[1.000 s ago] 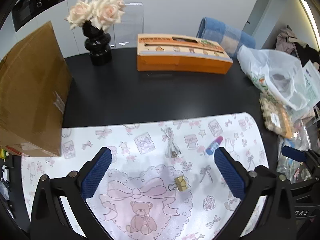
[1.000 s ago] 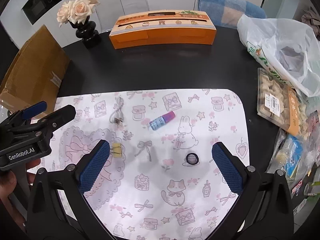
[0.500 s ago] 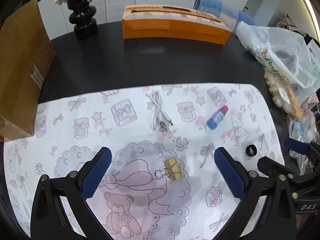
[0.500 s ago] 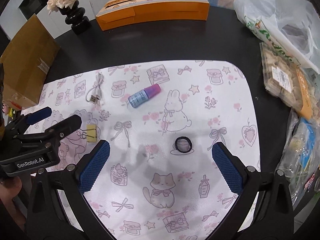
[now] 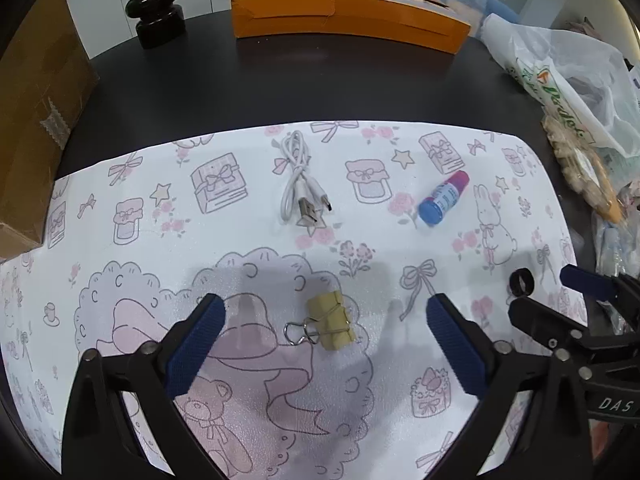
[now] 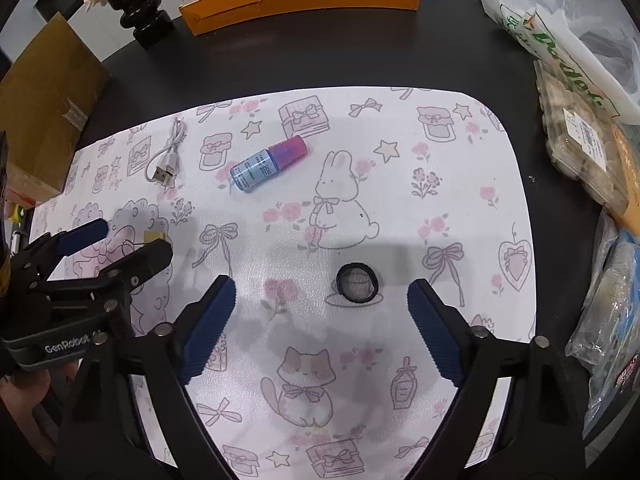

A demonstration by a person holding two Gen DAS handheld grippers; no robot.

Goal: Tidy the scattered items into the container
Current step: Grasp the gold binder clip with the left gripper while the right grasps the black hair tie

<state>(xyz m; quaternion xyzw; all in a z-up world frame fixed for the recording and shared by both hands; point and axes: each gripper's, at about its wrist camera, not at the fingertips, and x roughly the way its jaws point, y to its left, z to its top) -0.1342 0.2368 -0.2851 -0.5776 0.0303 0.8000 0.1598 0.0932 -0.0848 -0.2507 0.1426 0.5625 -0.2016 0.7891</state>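
Note:
A yellow binder clip [image 5: 331,321] lies on the patterned mat [image 5: 240,184], between the fingers of my open left gripper [image 5: 322,322]. Farther back rest a coiled white USB cable [image 5: 298,178] and a small blue bottle with a pink cap [image 5: 443,199]. A black ring [image 6: 357,282] lies just ahead of my open right gripper [image 6: 320,300], slightly right of its middle. In the right wrist view the bottle [image 6: 268,164] and the cable [image 6: 168,156] lie beyond, and the left gripper [image 6: 116,244] hovers over the half-hidden clip [image 6: 154,235]. An orange box [image 5: 344,14] stands at the table's back.
A brown cardboard box [image 5: 36,112] sits at the left edge, a black vase [image 5: 154,12] with flowers behind it. Plastic bags [image 6: 572,40] and packed snacks [image 6: 584,148] crowd the right side. Bare black tabletop [image 5: 280,84] separates mat and orange box.
Both grippers have moved forward and lower over the mat. The clip now lies between the left fingers, and the ring sits closer to the right fingers.

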